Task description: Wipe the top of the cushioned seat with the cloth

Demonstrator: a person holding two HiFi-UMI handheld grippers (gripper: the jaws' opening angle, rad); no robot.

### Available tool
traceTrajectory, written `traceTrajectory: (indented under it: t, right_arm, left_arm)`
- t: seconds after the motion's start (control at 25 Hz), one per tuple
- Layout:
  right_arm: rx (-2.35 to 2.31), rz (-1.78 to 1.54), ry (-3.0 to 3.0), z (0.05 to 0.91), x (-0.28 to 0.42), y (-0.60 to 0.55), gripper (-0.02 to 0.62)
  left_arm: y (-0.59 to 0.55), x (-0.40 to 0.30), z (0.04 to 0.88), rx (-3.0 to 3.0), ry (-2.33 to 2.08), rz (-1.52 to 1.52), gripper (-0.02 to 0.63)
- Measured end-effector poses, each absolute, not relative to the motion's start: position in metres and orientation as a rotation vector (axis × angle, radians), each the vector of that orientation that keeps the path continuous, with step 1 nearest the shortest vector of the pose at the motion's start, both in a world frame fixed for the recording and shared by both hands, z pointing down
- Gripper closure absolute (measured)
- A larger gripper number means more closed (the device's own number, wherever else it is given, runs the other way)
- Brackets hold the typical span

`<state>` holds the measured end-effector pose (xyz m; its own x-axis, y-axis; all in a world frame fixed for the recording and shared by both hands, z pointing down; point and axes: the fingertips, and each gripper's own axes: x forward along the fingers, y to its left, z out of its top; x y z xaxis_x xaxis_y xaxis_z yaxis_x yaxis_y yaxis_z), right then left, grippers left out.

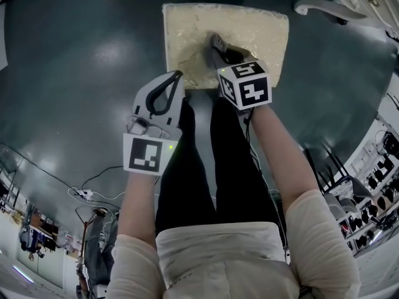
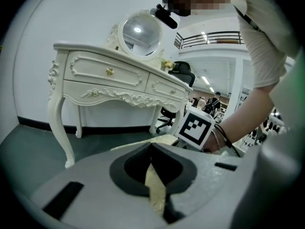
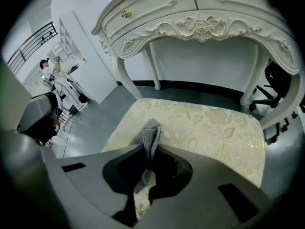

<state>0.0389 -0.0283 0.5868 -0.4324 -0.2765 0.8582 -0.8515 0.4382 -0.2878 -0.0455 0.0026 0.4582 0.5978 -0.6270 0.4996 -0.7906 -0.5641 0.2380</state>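
Right tool pinches the cloth against the seat; left tool, jaws together and empty, hangs by the seat's near corner. White desk stands beyond the seat.

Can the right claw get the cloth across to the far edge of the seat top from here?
Probably yes: the right claw, shut on the cloth, is over the seat top, and nothing lies on it ahead.

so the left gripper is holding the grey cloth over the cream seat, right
No, the right gripper holds the grey cloth over the cream seat; the right gripper view shows it pinched between its jaws. The left gripper is shut and empty.
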Motion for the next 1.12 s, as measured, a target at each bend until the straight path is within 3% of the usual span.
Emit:
traceTrajectory:
  t: [1.12]
  right_arm:
    - [1.02,0.926,-1.863,0.594,0.246,-0.026,0.568]
  left_arm:
    - [0.0,0.143,0.458,2.456,-1.042,0.531,0.604]
